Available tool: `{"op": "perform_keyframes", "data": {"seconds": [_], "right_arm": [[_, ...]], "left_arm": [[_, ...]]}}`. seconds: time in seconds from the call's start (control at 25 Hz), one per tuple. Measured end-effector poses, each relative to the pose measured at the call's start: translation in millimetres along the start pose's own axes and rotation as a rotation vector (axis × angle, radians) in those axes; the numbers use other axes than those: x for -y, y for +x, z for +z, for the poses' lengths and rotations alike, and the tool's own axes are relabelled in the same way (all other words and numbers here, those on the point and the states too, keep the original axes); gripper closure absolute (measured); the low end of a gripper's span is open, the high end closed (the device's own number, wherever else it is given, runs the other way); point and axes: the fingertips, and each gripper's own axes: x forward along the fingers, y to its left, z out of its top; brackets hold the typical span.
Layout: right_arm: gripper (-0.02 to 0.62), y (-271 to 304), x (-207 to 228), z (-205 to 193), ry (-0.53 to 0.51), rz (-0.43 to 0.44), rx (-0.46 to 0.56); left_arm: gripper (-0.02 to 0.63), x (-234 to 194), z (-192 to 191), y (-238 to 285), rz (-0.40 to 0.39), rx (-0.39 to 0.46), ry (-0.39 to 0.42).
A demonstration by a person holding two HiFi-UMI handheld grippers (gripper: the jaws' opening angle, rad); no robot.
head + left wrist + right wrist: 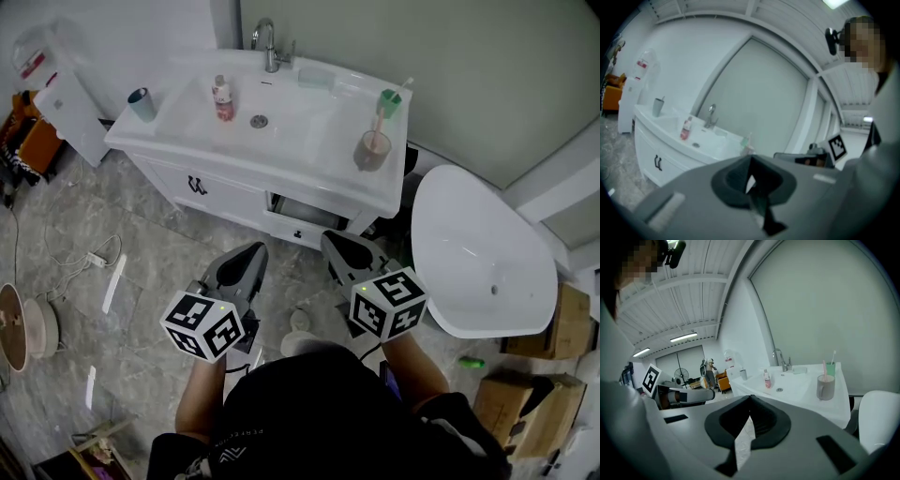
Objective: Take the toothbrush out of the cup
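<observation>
A grey cup [372,150] with a pink toothbrush [377,125] in it stands on the right side of the white vanity [309,173]. Behind it is a green cup [390,102] holding a white toothbrush. In the right gripper view the grey cup [825,387] and pink toothbrush [824,366] lie ahead to the right. My left gripper [251,251] and right gripper [339,242] are side by side over the floor in front of the vanity, well short of the cups. Both are shut with nothing between the jaws [751,158] [750,397].
On the vanity there are also a faucet [269,42], a red-labelled bottle [223,98], a soap dish [316,79] and a blue-grey cup [142,104]. A white tub-like basin [478,253] stands at the right, cardboard boxes [539,412] beyond it, and a water dispenser [56,94] at the left.
</observation>
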Motion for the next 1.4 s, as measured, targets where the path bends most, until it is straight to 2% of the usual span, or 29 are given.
{"op": "perform_keyframes", "data": {"seconds": [0.28,0.68,0.84,1.2,1.4], "right_arm": [[0.597,12.9,58.5,16.6,0.005,-0.029,0.018],[0.597,21.7,129.7,20.6,0.062,-0.123,0.009],[0.597,25.2,149.5,24.4,0.069,-0.161,0.024],[0.595,37.1,197.5,41.7,0.074,-0.279,0.059],[0.595,50.7,227.2,49.8,0.087,-0.350,0.051]], "left_arm": [[0.598,-10.1,8.9,62.2,0.002,-0.024,0.028],[0.598,-9.7,14.3,132.5,-0.071,-0.090,0.026],[0.598,-14.2,20.0,154.8,-0.079,-0.108,0.066],[0.598,-27.0,35.7,220.2,-0.146,-0.150,0.152],[0.598,-45.4,46.3,256.7,-0.180,-0.174,0.139]]}}
